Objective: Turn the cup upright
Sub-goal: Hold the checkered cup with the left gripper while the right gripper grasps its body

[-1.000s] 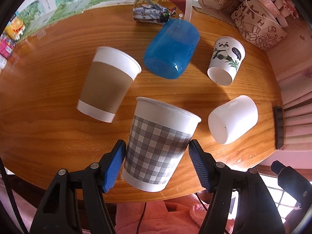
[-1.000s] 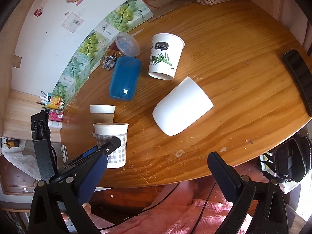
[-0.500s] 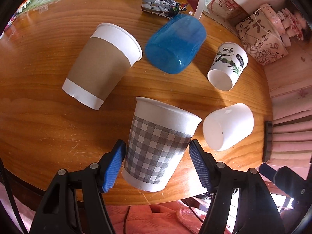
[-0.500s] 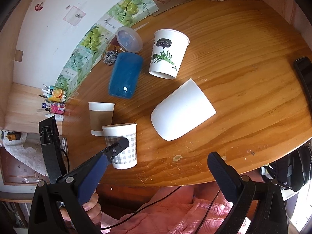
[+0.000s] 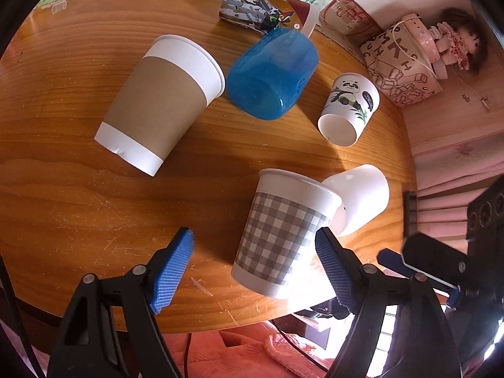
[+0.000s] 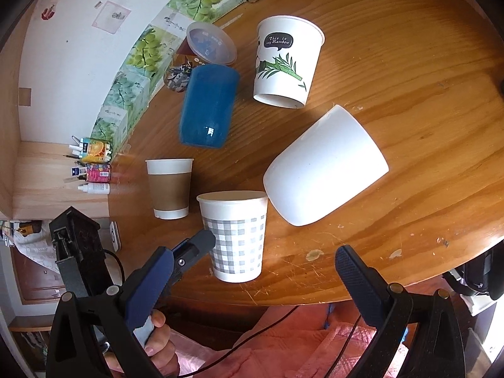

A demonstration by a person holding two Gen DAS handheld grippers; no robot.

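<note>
A grey checked paper cup (image 5: 280,236) (image 6: 236,236) stands upright near the table's front edge. My left gripper (image 5: 258,271) is open; the cup sits between its fingers, close to the right finger (image 5: 334,267), free of the left one. A plain white cup (image 6: 324,167) (image 5: 359,198) lies on its side just right of the checked cup. A blue plastic cup (image 6: 208,104) (image 5: 271,75) also lies on its side. My right gripper (image 6: 255,286) is open and empty, in front of the checked cup and the white cup.
A brown-sleeved cup (image 6: 170,186) (image 5: 160,100) and a panda cup (image 6: 286,60) (image 5: 349,107) stand upright. A clear lid (image 6: 211,42) and a foil packet (image 5: 249,11) lie at the back. A patterned box (image 5: 400,66) is far right. The round wooden table (image 6: 425,78) ends just before both grippers.
The left gripper's jaws have opened wide and let go of the checked cup, which now stands on the table. The right gripper has moved closer to the cups.
</note>
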